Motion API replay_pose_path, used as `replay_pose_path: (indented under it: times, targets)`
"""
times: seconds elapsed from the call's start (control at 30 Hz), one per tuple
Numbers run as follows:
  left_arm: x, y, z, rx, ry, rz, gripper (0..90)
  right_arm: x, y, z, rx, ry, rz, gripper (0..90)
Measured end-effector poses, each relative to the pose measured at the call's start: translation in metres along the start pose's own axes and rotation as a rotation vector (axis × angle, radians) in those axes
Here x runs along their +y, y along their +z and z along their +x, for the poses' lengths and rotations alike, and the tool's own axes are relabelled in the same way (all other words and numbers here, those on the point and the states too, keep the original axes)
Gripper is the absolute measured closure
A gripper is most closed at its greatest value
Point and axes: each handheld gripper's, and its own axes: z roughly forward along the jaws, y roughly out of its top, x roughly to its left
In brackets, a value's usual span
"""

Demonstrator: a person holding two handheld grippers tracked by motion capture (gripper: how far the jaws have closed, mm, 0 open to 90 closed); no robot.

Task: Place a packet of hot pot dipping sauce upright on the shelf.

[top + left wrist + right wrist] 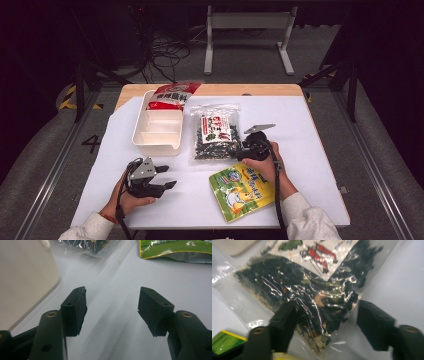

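White-covered table (310,150), wood edge at far side. Beyond my left fingers (75,307): white divided box (157,131). Between my right fingers (284,322): clear bag of dark dried bits (216,132). Green pouch (241,190) beside my right hand (265,170).

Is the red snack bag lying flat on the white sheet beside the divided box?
No, in the high view the red snack bag rests on the far end of the white divided box, partly over its rim.
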Motion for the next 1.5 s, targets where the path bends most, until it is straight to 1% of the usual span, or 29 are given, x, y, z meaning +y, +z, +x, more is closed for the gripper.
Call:
replay_pose_path:
  times: [0.03, 0.1, 0.13, 0.2, 0.23, 0.3, 0.33, 0.4, 0.47, 0.5, 0.53, 0.6, 0.63, 0.67, 0.73, 0.77, 0.8, 0.87, 0.93, 0.97, 1.0, 1.03, 1.13, 1.2, 1.27, 1.3, 1.43, 1.47, 1.5]
  targets:
    - [0.0, 0.0, 0.0, -0.007, -0.001, 0.001, 40.2, 0.0, 0.004, -0.001, 0.019, 0.004, 0.032, 23.6]
    - [0.0, 0.002, 0.0, -0.015, 0.004, 0.009, 39.8, 0.003, 0.006, 0.001, 0.012, -0.01, 0.039, 21.7]
    - [0.0, 0.002, 0.0, -0.022, 0.002, 0.006, 39.5, 0.006, 0.008, 0.002, 0.008, -0.007, 0.048, 20.0]
    - [0.001, 0.002, 0.0, -0.023, 0.001, -0.001, 39.2, 0.009, 0.009, 0.0, 0.022, 0.004, 0.05, 19.4]
    - [0.002, 0.003, 0.0, -0.031, 0.001, -0.006, 39.0, 0.009, 0.009, -0.002, 0.035, 0.023, 0.042, 19.8]
    - [0.003, 0.004, -0.001, -0.035, 0.011, -0.002, 38.5, 0.011, 0.01, -0.011, 0.077, 0.085, 0.001, 20.9]
    - [0.003, 0.004, -0.001, -0.04, 0.009, -0.003, 38.4, 0.012, 0.01, -0.015, 0.086, 0.118, -0.015, 23.1]
    - [0.003, 0.004, -0.001, -0.042, 0.014, -0.002, 38.0, 0.016, 0.011, -0.019, 0.077, 0.14, -0.027, 25.1]
    - [0.003, 0.004, -0.001, -0.044, 0.01, -0.004, 37.5, 0.019, 0.014, -0.021, 0.085, 0.162, -0.022, 22.4]
    - [0.003, 0.004, -0.001, -0.045, 0.008, -0.005, 37.2, 0.02, 0.017, -0.022, 0.097, 0.18, -0.007, 20.8]
    - [0.003, 0.004, -0.001, -0.045, 0.007, -0.006, 36.8, 0.021, 0.018, -0.024, 0.108, 0.185, -0.002, 20.9]
    - [0.003, 0.005, -0.002, -0.046, 0.008, -0.003, 36.4, 0.023, 0.018, -0.024, 0.109, 0.182, 0.018, 21.4]
    - [0.004, 0.005, -0.002, -0.044, 0.01, 0.001, 36.2, 0.025, 0.019, -0.023, 0.102, 0.174, 0.029, 22.1]
    - [0.004, 0.006, -0.002, -0.042, 0.01, 0.005, 35.9, 0.026, 0.019, -0.023, 0.099, 0.169, 0.036, 24.1]
    - [0.005, 0.006, -0.002, -0.041, 0.008, 0.005, 35.2, 0.026, 0.02, -0.022, 0.113, 0.172, 0.041, 31.0]
    - [0.006, 0.006, -0.002, -0.044, 0.002, -0.002, 34.9, 0.026, 0.02, -0.023, 0.122, 0.177, 0.04, 36.3]
    - [0.006, 0.007, -0.002, -0.044, 0.0, -0.002, 34.1, 0.025, 0.02, -0.023, 0.144, 0.193, 0.043, 40.8]
    - [0.007, 0.007, -0.001, -0.044, 0.0, -0.001, 32.9, 0.025, 0.02, -0.024, 0.163, 0.198, 0.045, 45.9]
    - [0.008, 0.008, -0.001, -0.05, -0.01, -0.008, 32.4, 0.024, 0.02, -0.026, 0.178, 0.212, 0.043, 51.0]
    - [0.008, 0.008, 0.0, -0.052, -0.014, -0.011, 32.1, 0.023, 0.019, -0.027, 0.187, 0.225, 0.041, 55.3]
    - [0.008, 0.008, 0.0, -0.052, -0.014, -0.011, 31.3, 0.021, 0.018, -0.028, 0.197, 0.227, 0.03, 57.8]
    - [0.01, 0.01, 0.002, -0.061, -0.03, -0.016, 30.0, 0.02, 0.016, -0.029, 0.199, 0.225, 0.021, 60.8]
    - [0.013, 0.013, 0.003, -0.071, -0.052, -0.012, 27.8, 0.018, 0.013, -0.029, 0.197, 0.214, 0.01, 65.2]
    - [0.016, 0.015, 0.004, -0.087, -0.066, -0.016, 25.7, 0.016, 0.011, -0.028, 0.197, 0.207, -0.005, 67.8]
    - [0.017, 0.017, 0.003, -0.094, -0.068, -0.017, 24.5, 0.015, 0.01, -0.028, 0.197, 0.201, -0.009, 68.0]
    - [0.018, 0.017, 0.003, -0.093, -0.067, -0.015, 24.4, 0.014, 0.009, -0.027, 0.195, 0.188, -0.022, 68.8]
    - [0.022, 0.022, 0.002, -0.102, -0.065, -0.011, 22.9, 0.01, 0.004, -0.025, 0.196, 0.167, -0.055, 71.1]
    - [0.023, 0.023, 0.002, -0.105, -0.077, -0.012, 22.7, 0.009, 0.002, -0.025, 0.199, 0.161, -0.062, 71.5]
    - [0.024, 0.024, 0.002, -0.107, -0.077, -0.006, 21.9, 0.008, 0.001, -0.024, 0.201, 0.157, -0.069, 72.1]
